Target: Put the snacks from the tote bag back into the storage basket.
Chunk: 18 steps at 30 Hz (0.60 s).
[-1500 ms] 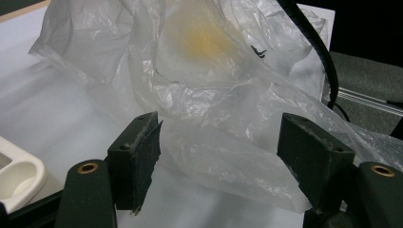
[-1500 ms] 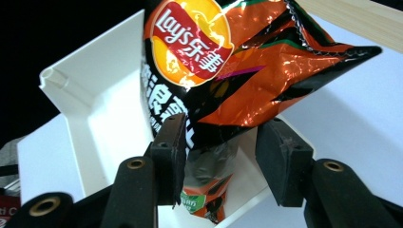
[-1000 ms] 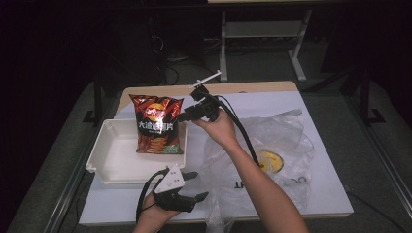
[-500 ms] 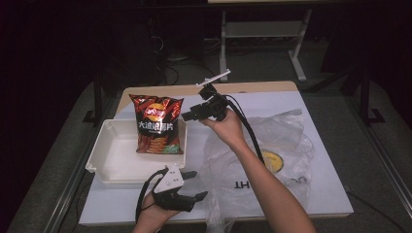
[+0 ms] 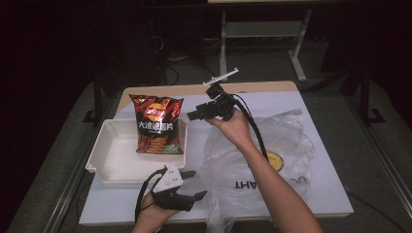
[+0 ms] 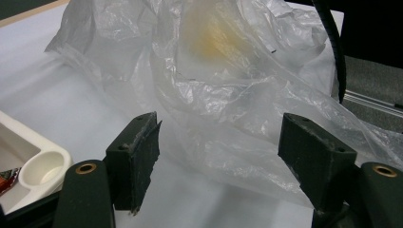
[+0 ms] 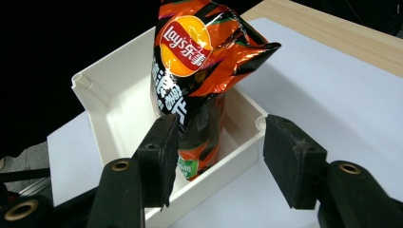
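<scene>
Right claw (image 5: 193, 115) backed off chip bag (image 5: 158, 125), spreading empty, left claw (image 6: 218, 156) spread before plastic bag (image 6: 228, 90)

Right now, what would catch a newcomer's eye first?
The red-orange crisp bag, leaning against the far wall of the white tray on the table's left. Just right of it the right gripper hangs open, nothing between its fingers. A crumpled clear plastic bag sprawls over the table's right half.

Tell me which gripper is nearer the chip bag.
Right. The right gripper hangs open just beside the chip bag in the tray; the left gripper rests at the table's near edge, by the plastic bag.
</scene>
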{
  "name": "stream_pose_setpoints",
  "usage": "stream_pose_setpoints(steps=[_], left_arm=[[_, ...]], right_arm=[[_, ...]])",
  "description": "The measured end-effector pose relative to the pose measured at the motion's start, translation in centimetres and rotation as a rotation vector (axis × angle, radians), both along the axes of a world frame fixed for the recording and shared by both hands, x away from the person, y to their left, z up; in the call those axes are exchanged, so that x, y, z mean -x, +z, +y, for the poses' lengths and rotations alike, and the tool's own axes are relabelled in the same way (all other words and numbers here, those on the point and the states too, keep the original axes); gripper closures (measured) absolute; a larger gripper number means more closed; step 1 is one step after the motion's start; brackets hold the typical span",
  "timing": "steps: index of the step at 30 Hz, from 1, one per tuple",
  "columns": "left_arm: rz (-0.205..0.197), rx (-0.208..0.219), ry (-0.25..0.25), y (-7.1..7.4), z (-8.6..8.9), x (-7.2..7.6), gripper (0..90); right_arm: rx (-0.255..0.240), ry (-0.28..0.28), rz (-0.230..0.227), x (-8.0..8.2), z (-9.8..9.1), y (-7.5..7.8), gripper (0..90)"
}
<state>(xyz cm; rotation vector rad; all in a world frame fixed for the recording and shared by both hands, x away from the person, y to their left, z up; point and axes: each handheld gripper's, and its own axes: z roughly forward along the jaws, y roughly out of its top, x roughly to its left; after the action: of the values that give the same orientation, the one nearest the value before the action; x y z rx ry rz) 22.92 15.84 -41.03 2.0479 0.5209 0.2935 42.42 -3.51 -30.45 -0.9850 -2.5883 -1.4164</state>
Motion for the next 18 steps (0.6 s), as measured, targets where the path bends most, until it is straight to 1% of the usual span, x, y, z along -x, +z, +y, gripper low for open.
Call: stream_pose_setpoints(steps=[3,4,10,18], left_arm=[[-0.001,-0.001,-0.002,0.0,0.0,0.0,29.6],[-0.002,0.002,0.0,-0.1,-0.1,0.0,29.6],[-0.002,-0.003,-0.001,0.0,0.0,0.0,29.4],[0.0,0.003,0.006,0.0,0.1,0.0,29.4]], right_arm=[[-0.005,-0.003,-0.003,0.0,-0.4,0.1,45.2],[-0.003,-0.002,0.001,0.1,-0.6,0.1,45.2],[0.004,-0.013,-0.006,0.2,-1.6,0.3,45.2],[0.01,-0.026,-0.012,0.5,-2.7,0.8,45.2]])
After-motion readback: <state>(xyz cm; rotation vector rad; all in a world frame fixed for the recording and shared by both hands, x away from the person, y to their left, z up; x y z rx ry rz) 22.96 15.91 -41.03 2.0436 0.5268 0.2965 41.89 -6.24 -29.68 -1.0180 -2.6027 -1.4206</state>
